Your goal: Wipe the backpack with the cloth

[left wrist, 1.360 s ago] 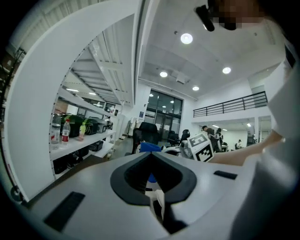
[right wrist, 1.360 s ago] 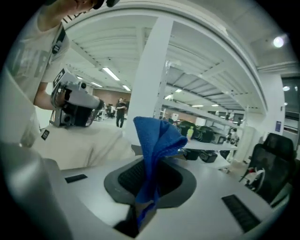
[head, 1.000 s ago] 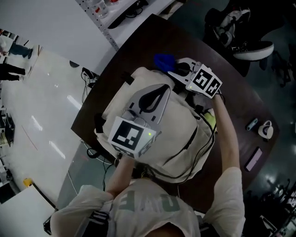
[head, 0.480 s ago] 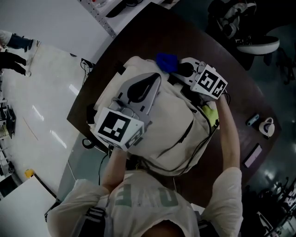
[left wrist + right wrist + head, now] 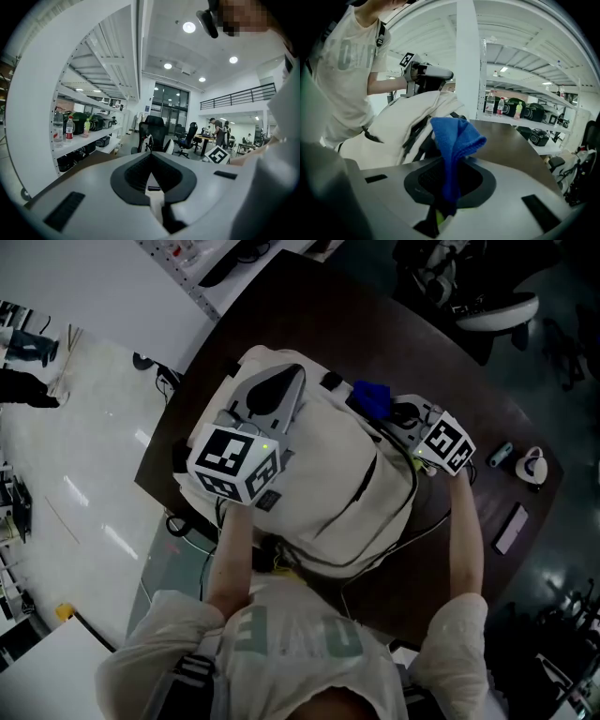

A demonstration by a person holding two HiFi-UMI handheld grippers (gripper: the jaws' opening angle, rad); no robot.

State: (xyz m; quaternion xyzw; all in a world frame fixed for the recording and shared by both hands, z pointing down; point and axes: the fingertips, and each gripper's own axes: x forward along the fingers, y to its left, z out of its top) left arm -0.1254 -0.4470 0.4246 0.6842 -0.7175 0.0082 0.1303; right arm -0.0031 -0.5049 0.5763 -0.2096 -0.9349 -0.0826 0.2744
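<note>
A cream backpack (image 5: 328,486) lies on a dark brown table (image 5: 309,306). My right gripper (image 5: 392,412) is at the backpack's far right edge, shut on a blue cloth (image 5: 372,397). In the right gripper view the blue cloth (image 5: 452,140) sticks up from between the jaws of the right gripper (image 5: 445,197), with the backpack (image 5: 401,126) just beyond. My left gripper (image 5: 279,382) rests over the backpack's upper left part. In the left gripper view the left gripper (image 5: 152,187) points up at the room, jaws together with nothing seen between them.
Small items lie on the table's right side: a white object (image 5: 532,466) and a flat device (image 5: 512,529). Cables hang at the table's left edge (image 5: 178,521). A shelf with bottles (image 5: 497,107) stands behind the table. Office chairs (image 5: 154,133) stand on the floor.
The right gripper has carried the blue cloth from the backpack's top end round to its right edge. The left gripper has shifted from the backpack's middle to its upper left.
</note>
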